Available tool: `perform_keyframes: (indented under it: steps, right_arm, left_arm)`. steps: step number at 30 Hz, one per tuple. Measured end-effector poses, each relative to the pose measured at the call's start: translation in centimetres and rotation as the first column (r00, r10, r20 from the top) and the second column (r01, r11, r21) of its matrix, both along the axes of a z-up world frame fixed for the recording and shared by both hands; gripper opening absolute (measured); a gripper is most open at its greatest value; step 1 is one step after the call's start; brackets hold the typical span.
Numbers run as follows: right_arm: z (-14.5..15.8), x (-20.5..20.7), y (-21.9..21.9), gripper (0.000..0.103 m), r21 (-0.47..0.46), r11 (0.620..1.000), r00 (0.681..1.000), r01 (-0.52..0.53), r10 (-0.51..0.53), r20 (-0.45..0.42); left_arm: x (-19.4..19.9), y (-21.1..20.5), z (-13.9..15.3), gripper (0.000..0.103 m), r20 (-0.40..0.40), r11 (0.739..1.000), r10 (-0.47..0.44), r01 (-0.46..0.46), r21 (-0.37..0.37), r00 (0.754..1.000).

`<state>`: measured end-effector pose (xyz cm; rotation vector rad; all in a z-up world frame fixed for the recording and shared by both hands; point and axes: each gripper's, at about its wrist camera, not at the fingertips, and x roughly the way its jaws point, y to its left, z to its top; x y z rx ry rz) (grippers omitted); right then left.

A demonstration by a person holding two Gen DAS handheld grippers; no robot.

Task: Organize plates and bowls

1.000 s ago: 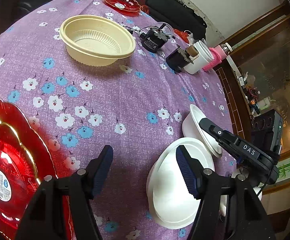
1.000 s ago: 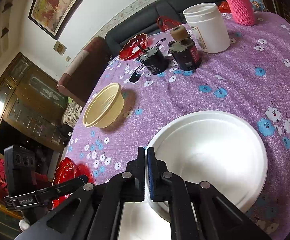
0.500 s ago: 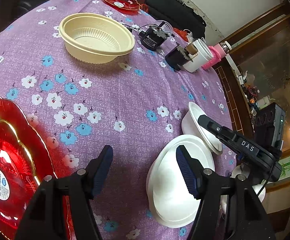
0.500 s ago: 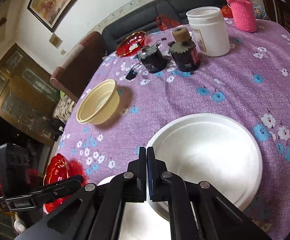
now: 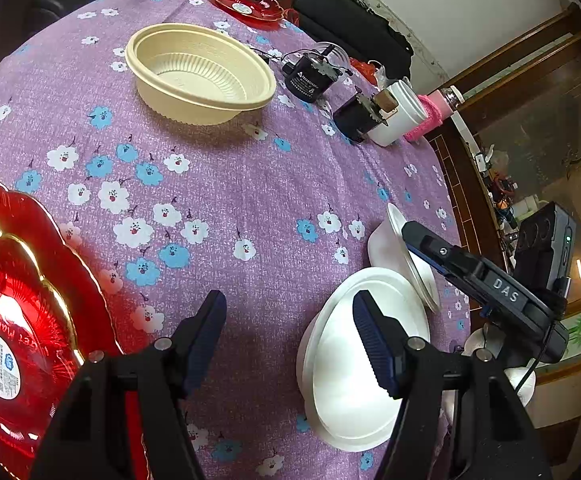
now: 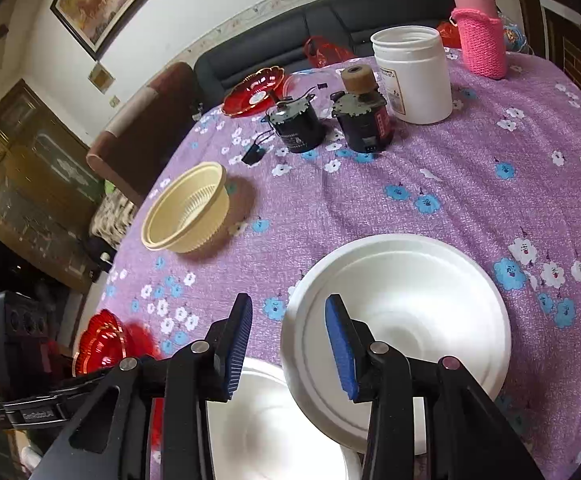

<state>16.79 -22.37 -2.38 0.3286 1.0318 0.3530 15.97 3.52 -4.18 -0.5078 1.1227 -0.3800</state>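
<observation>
Right wrist view: right gripper (image 6: 288,344) jaws apart, straddling smooth round white bowl (image 6: 406,320) rim.
Left gripper (image 5: 290,344): jaws apart, empty.
Cream bowl (image 5: 198,70): ribbed plastic.
Cloth (image 5: 230,184): purple, floral.

You had two white foam bowls (image 6: 406,312) (image 6: 274,424) on the purple tablecloth (image 6: 470,184), one overlapping the other at the cloth's near edge. You had one cream bowl (image 6: 186,212), alone toward the cloth's middle. You had two red plates: one (image 5: 14,308) at the cloth's near left edge, one (image 5: 246,0) at its far edge. Two small black motors (image 6: 296,128) (image 6: 362,120) stood side by side toward the cloth's far side, with one white jar (image 6: 414,74) just beyond them and one pink-sleeved flask (image 6: 478,32) past that.
</observation>
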Motion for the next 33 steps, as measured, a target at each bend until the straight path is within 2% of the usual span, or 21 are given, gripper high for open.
perform_keyframes:
  steps: [1,3,7,14,16,18,19,20,21,22,23,24,26,32,33]
  right_arm:
    - [-0.1,0.0,0.1,0.033,-0.011,1.0,1.0,0.0,0.0,-0.003]
    - [-0.4,0.2,0.3,0.018,-0.02,1.0,1.0,0.001,-0.001,-0.018]
    - [-0.7,0.2,0.3,0.014,-0.021,1.0,1.0,0.001,-0.002,-0.028]
    - [1.3,-0.6,0.3,0.01,-0.047,0.999,0.999,0.022,-0.02,0.032]
    - [2.4,-1.0,-0.4,0.009,0.019,1.0,0.999,0.017,-0.018,0.051]
    - [3.7,-1.3,-1.8,0.009,0.215,0.976,0.998,-0.02,0.005,0.069]
    - [4.1,-1.3,-2.3,0.008,0.238,0.971,0.998,-0.003,-0.013,0.067]
    - [4.6,-1.3,-2.2,0.004,0.174,0.985,0.996,0.023,-0.037,0.076]
    - [5.2,-1.5,-2.3,0.002,0.16,0.987,0.995,0.025,-0.04,0.095]
    - [5.5,-1.6,-2.7,0.002,0.24,0.971,0.996,0.006,-0.028,0.09]
    - [6.2,-2.1,-3.3,0.002,0.36,0.933,0.995,-0.024,-0.014,0.103]
    - [7.1,-2.4,-3.2,0.002,0.306,0.952,0.99,-0.004,-0.039,0.135]
    - [7.8,-2.4,-2.1,0.002,0.098,0.993,0.985,0.064,-0.078,0.153]
    - [7.6,-3.5,0.1,0.003,0.037,0.999,0.984,0.024,-0.031,0.177]
    - [7.4,-3.8,0.9,0.008,0.002,1.0,0.985,0.01,-0.01,0.172]
  left_arm:
    - [0.0,0.0,0.0,0.065,-0.001,1.0,0.0,0.0,-0.001,1.0]
    - [0.0,0.1,0.0,0.065,-0.001,1.0,0.002,-0.002,-0.002,1.0]
    - [-0.2,0.4,-0.1,0.065,-0.001,1.0,0.006,-0.006,-0.006,1.0]
    - [-0.5,0.8,-0.2,0.065,-0.006,1.0,0.005,-0.005,-0.014,1.0]
    - [-0.7,1.0,-0.1,0.065,-0.004,1.0,0.006,-0.006,-0.017,1.0]
    - [-0.9,1.3,0.0,0.065,-0.002,1.0,0.008,-0.008,-0.022,1.0]
    - [-1.0,1.4,0.1,0.065,-0.001,1.0,0.009,-0.009,-0.024,1.0]
    - [-1.2,1.6,0.2,0.065,0.001,1.0,0.009,-0.009,-0.029,1.0]
    - [-1.3,1.7,0.3,0.065,0.004,0.999,0.009,-0.009,-0.033,1.0]
    - [-1.6,1.8,0.6,0.065,0.012,0.999,0.007,-0.007,-0.035,1.0]
    - [-1.8,2.0,0.7,0.065,0.015,0.999,0.008,-0.008,-0.033,1.0]
    - [-1.9,2.1,0.8,0.065,0.016,0.999,0.011,-0.011,-0.031,1.0]
    - [-2.3,2.5,1.1,0.065,0.019,0.999,0.015,-0.014,-0.043,1.0]
    - [-3.7,3.2,2.0,0.066,0.041,0.999,0.015,-0.013,-0.052,0.999]
    - [-4.1,3.3,2.2,0.066,0.046,0.999,0.019,-0.017,-0.047,0.999]
